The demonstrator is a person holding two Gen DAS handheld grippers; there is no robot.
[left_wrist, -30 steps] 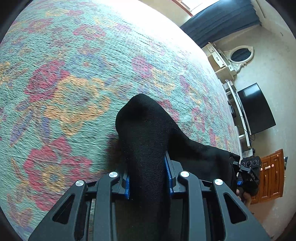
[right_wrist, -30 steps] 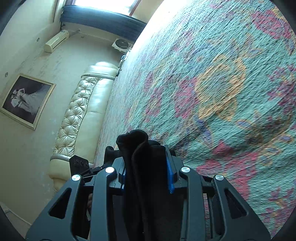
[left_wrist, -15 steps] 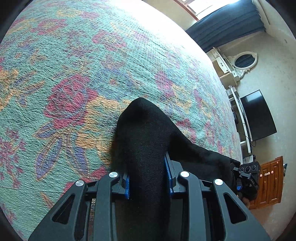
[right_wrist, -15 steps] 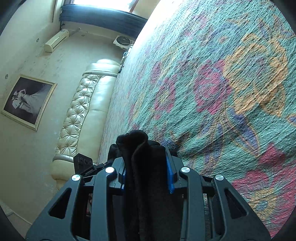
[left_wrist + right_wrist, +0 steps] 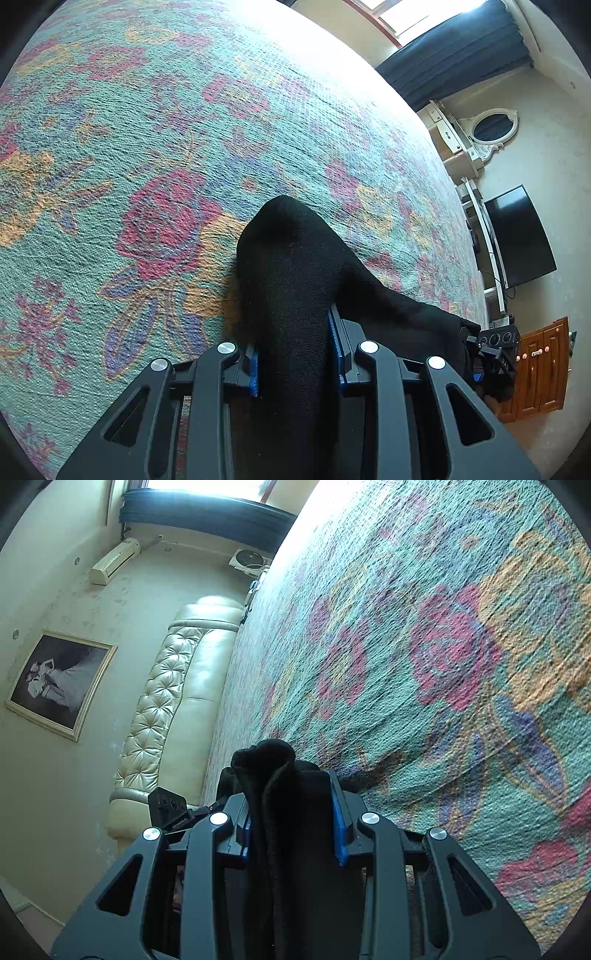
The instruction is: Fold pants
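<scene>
left tongs [image 5: 297,363] and right tongs [image 5: 293,823], clamping black pants [image 5: 291,266]

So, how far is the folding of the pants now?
Done: both grippers have a hold. The left gripper is shut on bunched black pants, and the right gripper is shut on another part of them. In hand: the cloth hangs stretched between the two grippers above the flowered bedspread. Left: no flat fold lies on the bed, so laying down and folding still remain.
</scene>
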